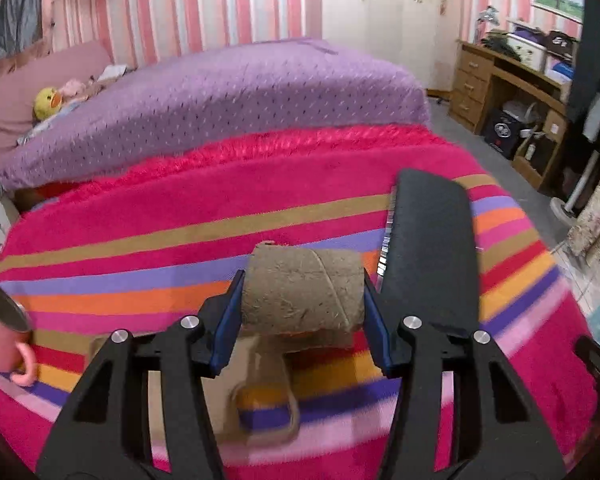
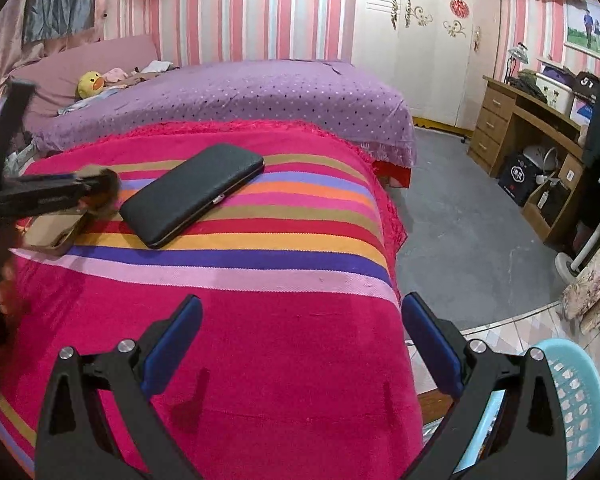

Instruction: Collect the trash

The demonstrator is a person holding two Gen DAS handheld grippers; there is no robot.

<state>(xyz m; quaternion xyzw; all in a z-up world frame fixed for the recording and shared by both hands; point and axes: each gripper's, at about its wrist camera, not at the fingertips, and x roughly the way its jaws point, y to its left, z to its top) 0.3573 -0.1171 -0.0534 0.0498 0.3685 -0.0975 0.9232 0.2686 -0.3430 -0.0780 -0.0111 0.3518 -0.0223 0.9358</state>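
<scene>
Cardboard tube (image 1: pixel 303 292) in left jaws

Each claw is matte black plastic, its arms cut with triangular openings and pinned by round silver screws. The left claw (image 1: pixel 304 316) and right claw (image 2: pixel 302 344) carry flat blue pads (image 2: pixel 174 346) on the inner faces of their fingers.
</scene>
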